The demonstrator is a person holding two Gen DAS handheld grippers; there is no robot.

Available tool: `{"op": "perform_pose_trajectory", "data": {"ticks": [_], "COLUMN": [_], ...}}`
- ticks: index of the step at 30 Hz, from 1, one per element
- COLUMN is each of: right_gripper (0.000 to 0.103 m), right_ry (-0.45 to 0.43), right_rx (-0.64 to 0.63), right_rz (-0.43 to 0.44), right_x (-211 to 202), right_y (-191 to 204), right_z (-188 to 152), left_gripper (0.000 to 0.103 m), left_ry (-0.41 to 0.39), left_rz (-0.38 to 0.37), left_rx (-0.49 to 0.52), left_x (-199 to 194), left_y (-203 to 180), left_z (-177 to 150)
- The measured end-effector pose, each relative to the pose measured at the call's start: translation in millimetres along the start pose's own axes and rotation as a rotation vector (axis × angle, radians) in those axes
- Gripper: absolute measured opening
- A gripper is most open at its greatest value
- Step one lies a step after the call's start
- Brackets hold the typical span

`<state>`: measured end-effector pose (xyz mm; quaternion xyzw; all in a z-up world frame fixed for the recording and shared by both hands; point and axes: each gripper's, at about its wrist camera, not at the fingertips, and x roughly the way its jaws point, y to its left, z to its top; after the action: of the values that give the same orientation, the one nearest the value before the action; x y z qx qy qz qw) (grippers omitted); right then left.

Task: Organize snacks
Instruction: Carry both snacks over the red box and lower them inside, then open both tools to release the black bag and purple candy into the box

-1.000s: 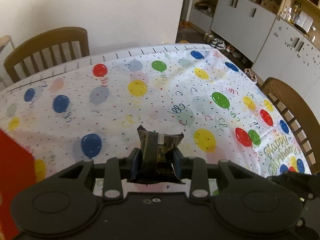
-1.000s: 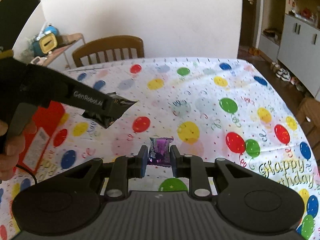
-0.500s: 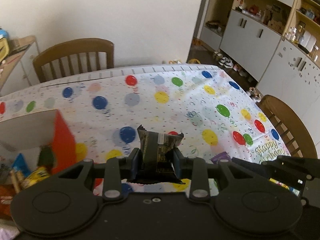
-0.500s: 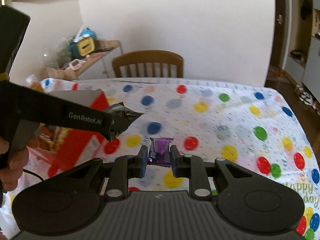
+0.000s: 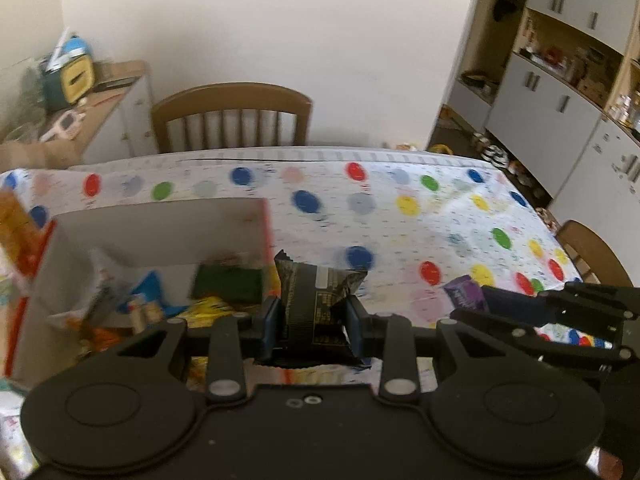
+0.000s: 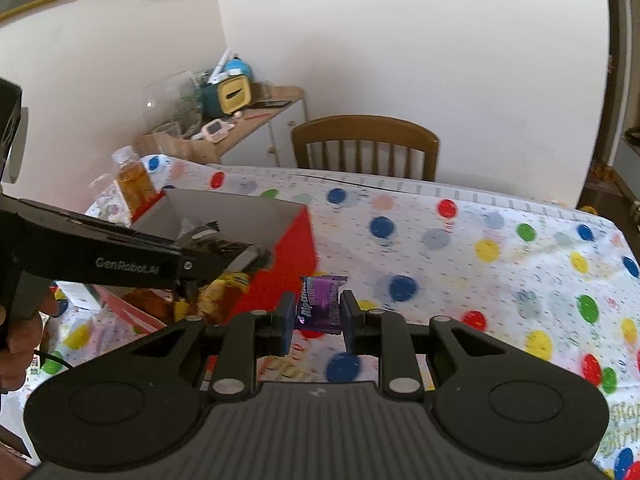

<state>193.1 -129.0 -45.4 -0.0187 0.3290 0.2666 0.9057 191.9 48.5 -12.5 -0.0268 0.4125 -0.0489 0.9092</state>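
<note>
1. Left gripper (image 5: 312,316): clenched on a dark snack packet (image 5: 316,300), pinched at mid-body, crimped ends flaring above and below the fingers. In the right wrist view it hangs over the near-right corner of the box.
2. Right gripper (image 6: 314,316): grasping a purple candy wrapper (image 6: 320,300), held upright above the tablecloth, just right of the box and outside its walls.
3. Red cardboard box (image 5: 264,224): open top, grey inner walls, red outside. It already holds assorted snacks, among them a green packet (image 5: 228,282) and yellow wrappers; the rest is too blurred to name.
4. Balloon-print tablecloth (image 6: 480,280): covers the table.
5. Juice bottle (image 6: 134,180): stands behind the box's far corner, apart from both grippers.
6. Wooden chair (image 6: 364,144): at the far table edge.
7. Stage, judged: both items lifted; deposit into the box not yet made.
8. Risks, judged:
   - The dark packet sits near the box corner; released there, it could catch the rim and fall outside.
   - The purple wrapper is outside the box; letting go now would drop it on the cloth.
   - The grippers are close, so a collision could knock either grip loose.
   - Striking the light box wall could shift it.
</note>
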Motion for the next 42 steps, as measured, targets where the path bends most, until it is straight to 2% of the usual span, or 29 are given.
{"op": "perform_pose_trajectory", "data": {"ticks": [11, 21, 34, 42], "right_gripper": [0.023, 0.023, 0.023, 0.023], "right_ry": [0.034, 0.071, 0.157, 0.215], "right_rx": [-0.05, -0.1, -0.114, -0.144], "right_rz": [0.041, 0.068, 0.089, 0.09], "right_x": [36.9, 85.1, 164.5, 201.9], "right_y": [47.9, 80.3, 91.3, 99.4], "right_z": [11.7, 27.1, 44.1, 45.3], "left_gripper": [0.032, 0.032, 0.032, 0.032], "left_ry": [-0.003, 0.019, 0.077, 0.113], "left_rz": [0.098, 0.167, 0.23, 0.245], "left_rx": [-0.076, -0.115, -0.167, -0.157], "left_x": [-20.4, -18.3, 24.7, 59.4], "left_y": [76.6, 128.2, 172.4, 179.6], "left_z": [-11.9, -18.8, -19.9, -15.0]}}
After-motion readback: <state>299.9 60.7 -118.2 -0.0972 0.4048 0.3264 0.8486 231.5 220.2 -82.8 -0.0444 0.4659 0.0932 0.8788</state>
